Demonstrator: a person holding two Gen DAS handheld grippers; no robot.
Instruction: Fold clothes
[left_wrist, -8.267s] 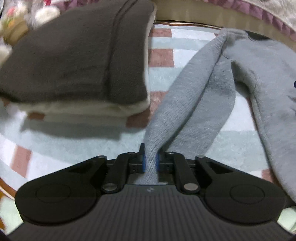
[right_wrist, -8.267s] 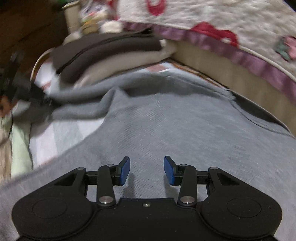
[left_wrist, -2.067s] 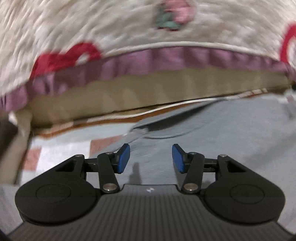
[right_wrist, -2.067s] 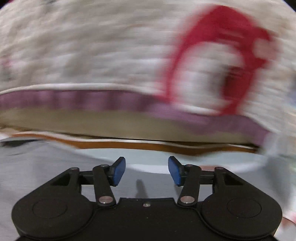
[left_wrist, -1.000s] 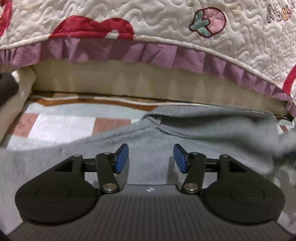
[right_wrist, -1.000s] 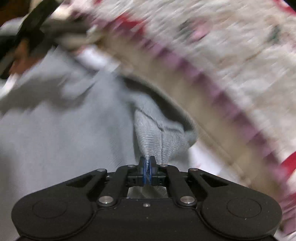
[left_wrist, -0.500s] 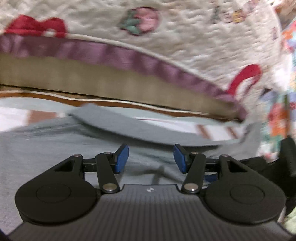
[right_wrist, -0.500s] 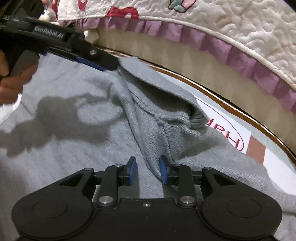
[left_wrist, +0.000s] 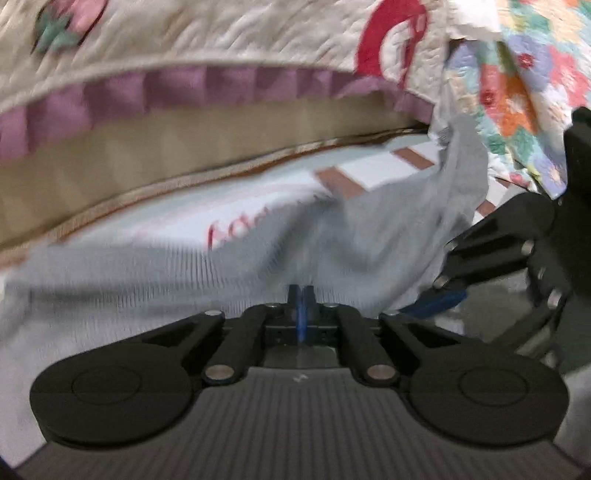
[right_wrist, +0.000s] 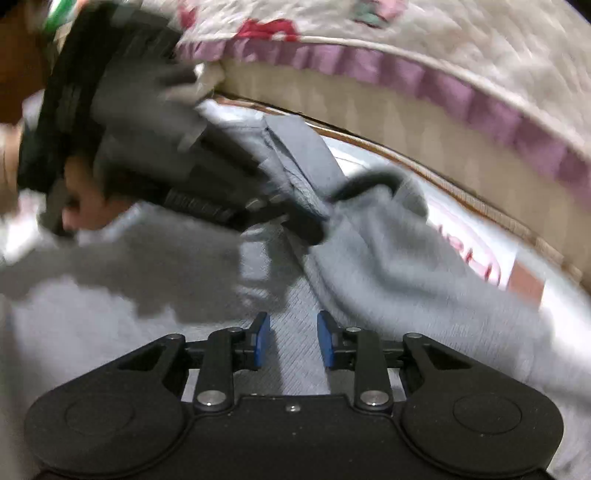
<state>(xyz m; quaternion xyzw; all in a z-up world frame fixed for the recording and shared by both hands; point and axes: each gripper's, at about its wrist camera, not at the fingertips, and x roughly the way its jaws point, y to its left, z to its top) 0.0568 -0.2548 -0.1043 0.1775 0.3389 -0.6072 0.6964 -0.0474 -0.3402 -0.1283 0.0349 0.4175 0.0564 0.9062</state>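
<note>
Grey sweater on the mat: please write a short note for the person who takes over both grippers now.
Left gripper: has just closed, shut on a fold of the grey sweater.
Right gripper: jaws have just been opening, now apart, nothing pinched; sweater fabric lies under them.
Sweater: spread on the checked mat beside the quilt's purple frill, one part bunched toward the middle.
Done: that part pulled in.
Left: finish the folds, probably flatten after.
</note>
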